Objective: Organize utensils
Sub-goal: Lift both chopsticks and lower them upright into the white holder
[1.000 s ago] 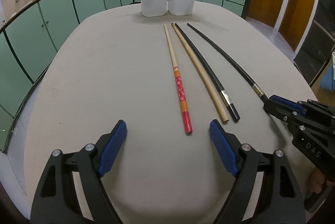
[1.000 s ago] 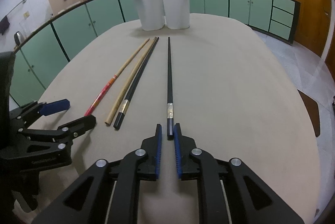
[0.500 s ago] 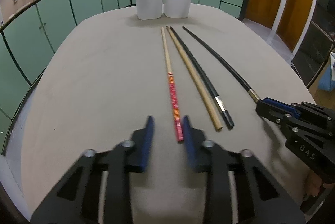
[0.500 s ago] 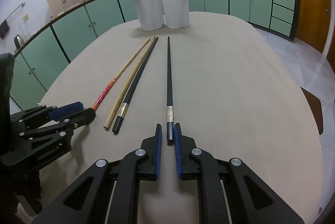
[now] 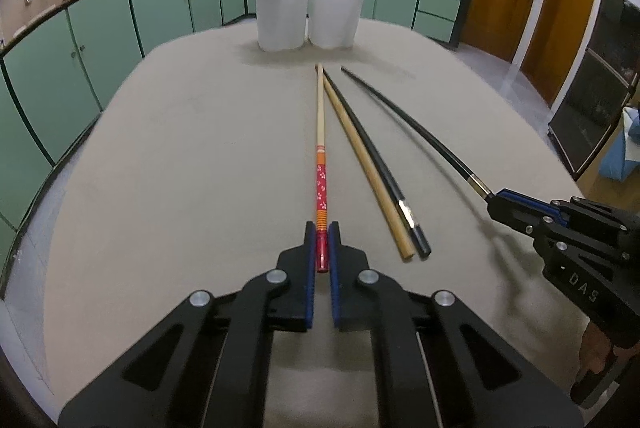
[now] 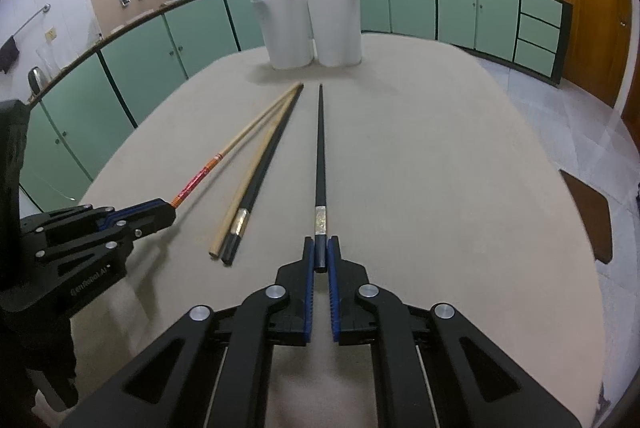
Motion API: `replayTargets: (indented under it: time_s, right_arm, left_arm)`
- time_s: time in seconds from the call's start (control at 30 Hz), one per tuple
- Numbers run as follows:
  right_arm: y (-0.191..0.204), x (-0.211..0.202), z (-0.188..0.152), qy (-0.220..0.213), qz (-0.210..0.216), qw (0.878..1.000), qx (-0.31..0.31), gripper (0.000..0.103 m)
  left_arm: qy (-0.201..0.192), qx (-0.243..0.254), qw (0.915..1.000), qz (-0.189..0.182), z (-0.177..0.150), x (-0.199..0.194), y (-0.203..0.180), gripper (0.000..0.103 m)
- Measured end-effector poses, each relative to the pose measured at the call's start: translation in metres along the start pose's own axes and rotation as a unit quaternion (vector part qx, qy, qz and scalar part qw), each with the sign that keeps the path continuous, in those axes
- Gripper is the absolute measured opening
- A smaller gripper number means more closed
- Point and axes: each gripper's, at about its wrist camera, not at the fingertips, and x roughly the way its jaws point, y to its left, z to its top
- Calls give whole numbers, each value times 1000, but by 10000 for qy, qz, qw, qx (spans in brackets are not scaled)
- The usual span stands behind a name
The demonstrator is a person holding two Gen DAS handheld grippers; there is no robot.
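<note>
Left gripper point(image 5: 322, 248) clenched on the butt of the red chopstick point(image 5: 321, 184); its jaws have just been closing. Right gripper point(image 6: 321, 254) grips the black chopstick point(image 6: 320, 164) likewise. 2 white holders point(image 5: 280, 8) ahead. Step: pickup. Next: lift, tip upright, carry forward.
</note>
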Motion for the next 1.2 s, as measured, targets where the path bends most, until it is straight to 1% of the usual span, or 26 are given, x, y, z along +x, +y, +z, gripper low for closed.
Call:
replayTargets:
  time_s: [0.2,0.33,0.57,0.7,0.97,1.2]
  right_arm:
    - [-2,-25,23,-329,5,9994,-44,6]
    - [0,-42,39,-575,4,9983,-102,6]
    - [2,-69,76,-960,-17,9950,-280,6]
    - [6,-80,97,-1135,-27,9926,-434,6]
    - [12,-92,134,-1260,144,9906,-515,6]
    - [12,-106,163,-1311,339,9888,-624,6]
  left_arm:
    - [-368,59,9993,56,17,-28,2,5]
    - [-630,62,9980,48,34,-47,4,5]
    - [-1154,213,9931,1,67,-82,3,5]
    - [-1389,292,9899,-44,86,-95,4,5]
    - [-1692,389,9847,-167,114,-112,5,5]
    - [-1853,418,9813,-314,128,-125,9,5]
